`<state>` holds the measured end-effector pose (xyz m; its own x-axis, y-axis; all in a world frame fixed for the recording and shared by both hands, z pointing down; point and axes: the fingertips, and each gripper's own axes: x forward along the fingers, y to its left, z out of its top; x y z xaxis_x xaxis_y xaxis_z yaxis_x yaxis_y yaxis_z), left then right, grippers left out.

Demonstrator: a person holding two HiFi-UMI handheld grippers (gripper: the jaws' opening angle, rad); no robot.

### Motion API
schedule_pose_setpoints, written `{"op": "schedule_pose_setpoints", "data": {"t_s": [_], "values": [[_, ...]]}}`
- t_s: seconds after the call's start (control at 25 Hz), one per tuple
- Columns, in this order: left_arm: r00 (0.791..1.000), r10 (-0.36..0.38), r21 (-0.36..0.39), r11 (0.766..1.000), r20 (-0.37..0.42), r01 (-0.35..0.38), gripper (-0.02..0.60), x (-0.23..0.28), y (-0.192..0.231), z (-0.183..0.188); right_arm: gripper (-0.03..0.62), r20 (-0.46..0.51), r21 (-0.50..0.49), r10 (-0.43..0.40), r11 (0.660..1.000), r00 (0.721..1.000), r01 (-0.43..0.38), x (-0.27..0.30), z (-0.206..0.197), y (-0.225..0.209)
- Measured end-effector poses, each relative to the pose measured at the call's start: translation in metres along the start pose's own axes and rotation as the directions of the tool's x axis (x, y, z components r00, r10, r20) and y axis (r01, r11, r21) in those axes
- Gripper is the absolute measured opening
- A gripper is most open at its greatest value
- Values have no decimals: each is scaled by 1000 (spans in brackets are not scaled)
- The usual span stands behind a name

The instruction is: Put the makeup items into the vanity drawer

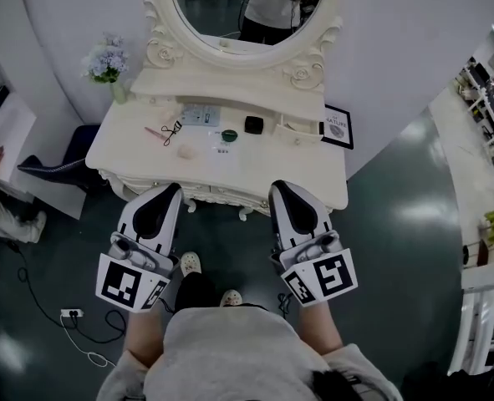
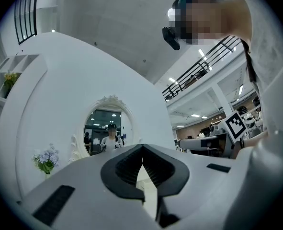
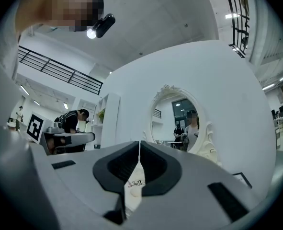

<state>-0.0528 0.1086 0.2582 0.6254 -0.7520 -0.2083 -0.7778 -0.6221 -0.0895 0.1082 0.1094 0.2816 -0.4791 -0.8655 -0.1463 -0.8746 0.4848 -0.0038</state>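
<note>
Down at the near edge of the vanity, both claws are pinched fully together with nothing between them: the left gripper (image 1: 176, 189) and the right gripper (image 1: 277, 188) each show their black pads meeting tip to tip. I hold them side by side, level, noses pointed forward at the carved front apron (image 1: 219, 195), the marker cubes back by my forearms. The tips hover just at the tabletop's front edge, apart from everything on it. Open floor lies to either side and behind, with my slippered feet (image 1: 190, 263) between the grippers. On the cream vanity top (image 1: 290, 172) the makeup sits toward the back left: an eyelash curler (image 1: 173, 130) beside a thin pink stick (image 1: 154, 132), a pale round puff (image 1: 187, 150), a green round pot (image 1: 228, 135) and a black square compact (image 1: 253, 124), all small and well apart from the claws. A framed picture (image 1: 337, 127) leans at the right rear, flowers (image 1: 106, 61) at the left rear, under the oval mirror (image 1: 247, 11). I cannot make out the drawer from this angle.
</note>
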Motion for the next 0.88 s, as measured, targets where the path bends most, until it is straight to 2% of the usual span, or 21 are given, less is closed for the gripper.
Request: {"op": "schedule_pose_setpoints", "data": {"t_s": [0.88], "values": [[993, -110, -32, 993, 32, 111, 14, 65, 122, -23, 25, 11, -26, -122, 992, 992, 123, 121, -13, -9]]}}
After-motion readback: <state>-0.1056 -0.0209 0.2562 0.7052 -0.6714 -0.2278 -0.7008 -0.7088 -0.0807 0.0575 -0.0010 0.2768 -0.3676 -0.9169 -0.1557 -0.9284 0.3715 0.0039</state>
